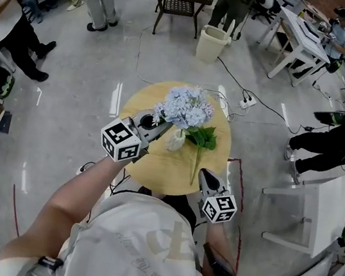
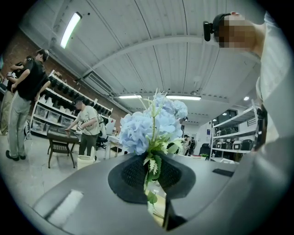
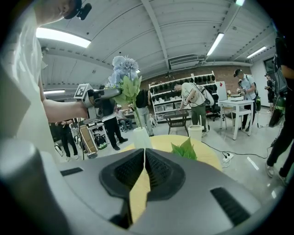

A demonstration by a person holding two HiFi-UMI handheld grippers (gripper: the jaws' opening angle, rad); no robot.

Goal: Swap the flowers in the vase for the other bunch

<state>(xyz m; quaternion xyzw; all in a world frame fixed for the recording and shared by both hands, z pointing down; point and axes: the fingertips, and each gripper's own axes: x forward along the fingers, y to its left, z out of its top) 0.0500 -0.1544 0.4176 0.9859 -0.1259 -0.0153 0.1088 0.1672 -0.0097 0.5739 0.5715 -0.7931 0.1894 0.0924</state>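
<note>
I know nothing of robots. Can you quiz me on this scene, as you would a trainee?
1. True or false: the right gripper holds the blue flowers.
2. What lies on the round table beside the white vase? A) a leafy green stem B) scissors C) a cup
3. Fill in: the left gripper is shut on the stem of the ____ flowers.
Key: 1 false; 2 A; 3 blue.
</note>
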